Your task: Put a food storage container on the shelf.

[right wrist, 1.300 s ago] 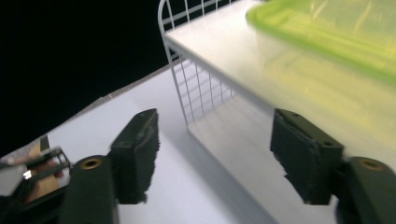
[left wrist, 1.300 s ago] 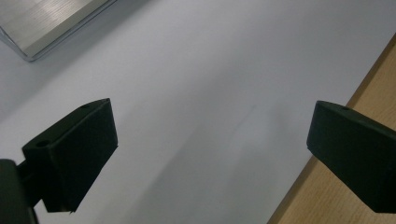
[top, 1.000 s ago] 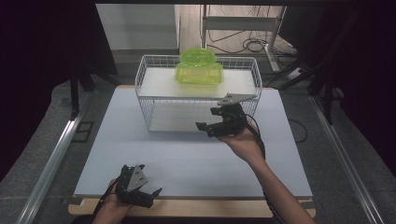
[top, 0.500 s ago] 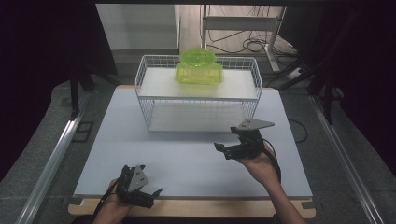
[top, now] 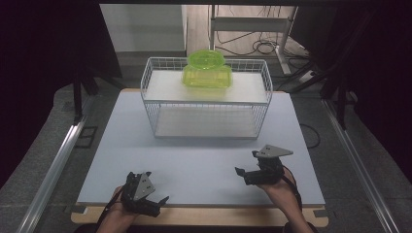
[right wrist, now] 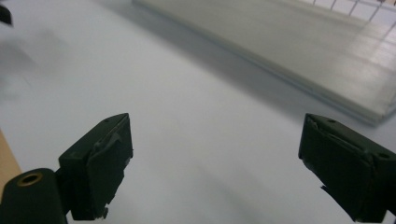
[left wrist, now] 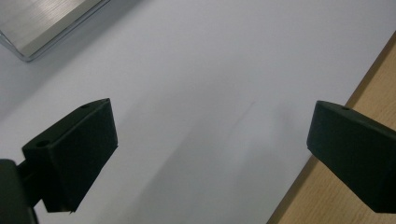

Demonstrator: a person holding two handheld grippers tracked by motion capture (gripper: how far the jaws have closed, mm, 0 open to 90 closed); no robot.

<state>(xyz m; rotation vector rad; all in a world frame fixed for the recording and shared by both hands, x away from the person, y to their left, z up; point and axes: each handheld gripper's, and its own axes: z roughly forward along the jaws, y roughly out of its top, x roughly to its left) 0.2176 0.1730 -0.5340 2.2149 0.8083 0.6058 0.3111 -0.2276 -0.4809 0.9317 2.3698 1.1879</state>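
- The work looks all but finished: the green containers (top: 207, 70), 2 translucent lime pieces with the rounder one stacked on the boxier one, sit on the upper shelf of the white wire rack (top: 265, 77), in the upper centre of the high view.
- Nothing else lies loose on the white mat (top: 204, 170), so I judge this as the pull-back after a placing, not a reach.
- The right gripper (top: 248, 171) hangs low over the mat at the lower right of the high view, well apart from the rack. Its jaws are spread wide with nothing between them; in the right gripper view they frame bare mat, with the rack's lower shelf board (right wrist: 299, 51) running across the upper right.
- The left gripper (top: 153, 201) rests at the lower left, by the mat's near edge. Its jaws are spread too and empty; in the left gripper view the wooden table edge (left wrist: 336, 200) shows at the lower right.
- Next move, as I read it: little is called for beyond settling both hands at the near edge. If another piece is to be shelved, it would first have to be brought in, and the rack's lower shelf (top: 204, 122) is free.
- Against the picture from 1 second ago: the right gripper was up close to the rack's front right corner; it has since come back and down toward the near edge, and its jaws have just been opening, with nothing between them.
- The left gripper, the rack and the green containers sit where they sat.
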